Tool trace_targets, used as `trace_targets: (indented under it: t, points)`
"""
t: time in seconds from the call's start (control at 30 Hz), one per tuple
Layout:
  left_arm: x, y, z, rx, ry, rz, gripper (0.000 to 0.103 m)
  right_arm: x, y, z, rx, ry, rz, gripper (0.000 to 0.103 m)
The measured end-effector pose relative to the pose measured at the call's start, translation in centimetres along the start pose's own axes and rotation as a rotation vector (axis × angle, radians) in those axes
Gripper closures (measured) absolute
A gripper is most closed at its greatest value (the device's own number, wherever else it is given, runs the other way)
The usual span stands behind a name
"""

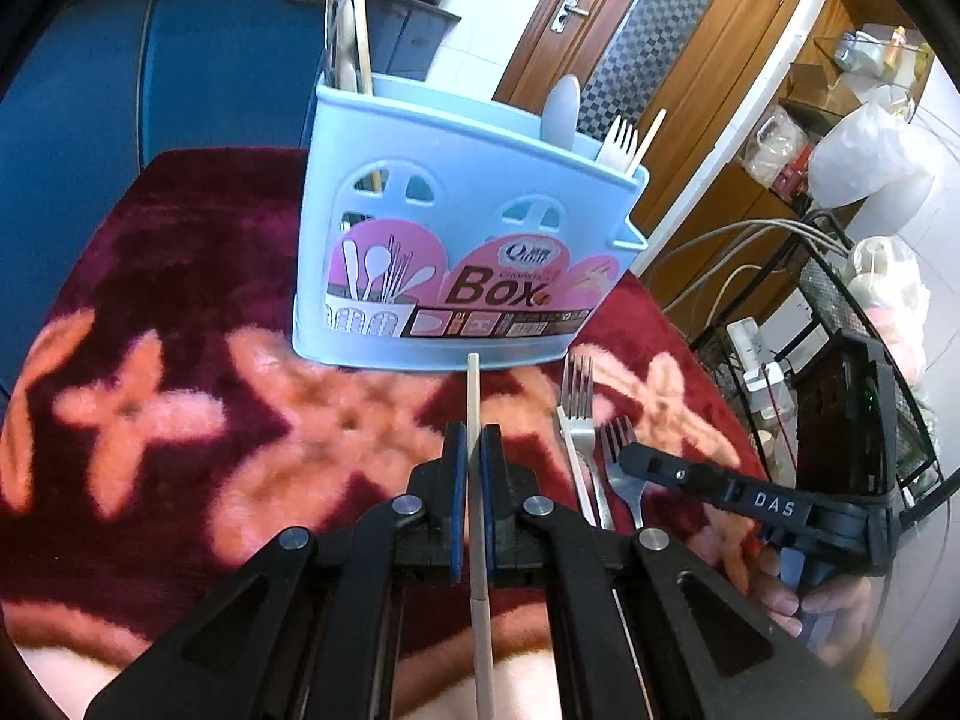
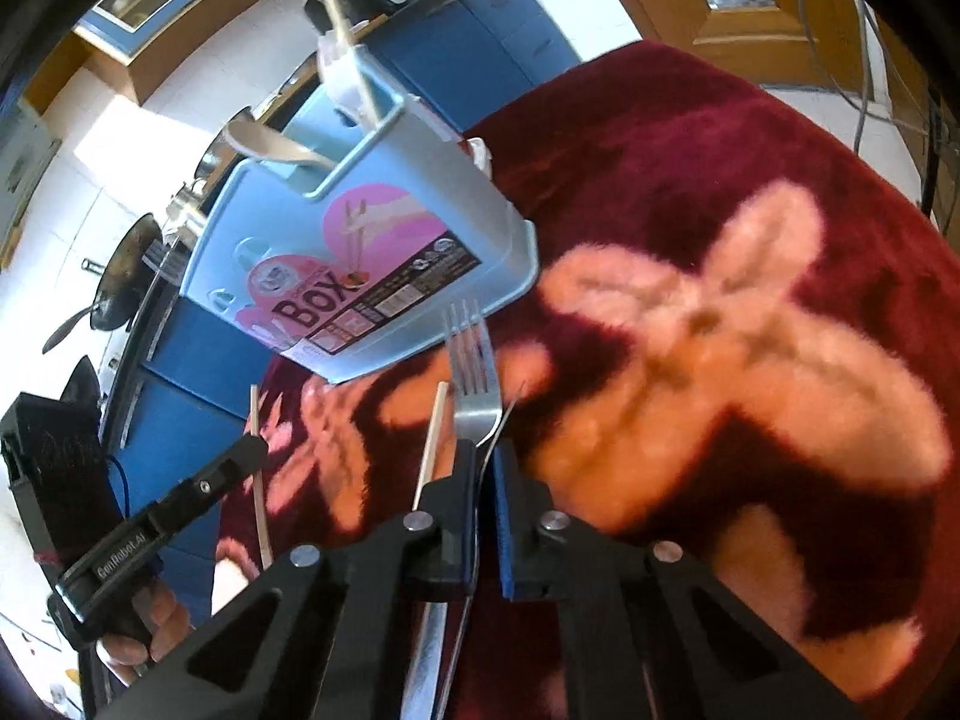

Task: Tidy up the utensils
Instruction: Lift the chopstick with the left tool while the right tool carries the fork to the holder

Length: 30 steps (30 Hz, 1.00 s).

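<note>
Here the left gripper [image 1: 474, 450] is clamped on a pale chopstick [image 1: 477, 480], its tip aimed at the foot of the light-blue utensil box [image 1: 456, 240], a hold that looks meant to carry the stick lengthwise and then tip it upright over a compartment. The right gripper [image 2: 483, 468] has its pads pinched on the neck of a metal fork [image 2: 474, 384], tines pointing toward the box's near corner, with the rim of a 2nd piece of cutlery showing just beside it; whether that piece is also gripped I cannot tell. A loose chopstick [image 2: 433, 438] lies just beside the fork on the box side. In the left view 2 forks [image 1: 579, 414] sit in front of the box toward its lower compartment end. The box stands upright on the dark red floral blanket [image 1: 180, 276]; its tall end already holds long utensils [image 1: 348, 36], its low end a white plastic fork [image 1: 618, 141] and a grey handle. Those standing handles crowd the openings, and the 2 grippers, near each other in front of the box, could get in each other's way.
</note>
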<state>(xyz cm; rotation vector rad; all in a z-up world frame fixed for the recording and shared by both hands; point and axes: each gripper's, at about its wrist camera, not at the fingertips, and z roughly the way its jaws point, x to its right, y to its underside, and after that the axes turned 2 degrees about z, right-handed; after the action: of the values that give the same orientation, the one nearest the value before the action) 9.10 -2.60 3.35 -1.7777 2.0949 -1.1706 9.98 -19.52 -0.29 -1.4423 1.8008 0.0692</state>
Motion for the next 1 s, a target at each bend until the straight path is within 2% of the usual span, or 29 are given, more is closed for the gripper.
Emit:
trace_targets:
  t: [0.17,0.37,0.57,1.0]
  points:
    - [-0.1,-0.6,-1.9,0.053,0.016,-0.008,0.101,-2.4,0.2,-1.9,0.074,-0.025,-0.061,0.099]
    - [0.1,-1.5,-4.5,0.146,0.038,-0.008,0.101,-6.0,0.4,-5.1,0.205,-0.064,-0.154,0.100]
    - [0.9,-2.8,-6.2,0.215,0.040,0.014,0.101,-7.5,-0.6,-7.9,0.336,-0.100,-0.171,0.100]
    - [1.4,-10.2,-8.5,0.381,-0.026,0.058,0.101,-10.6,-5.1,-9.2,0.481,-0.112,-0.246,0.100]
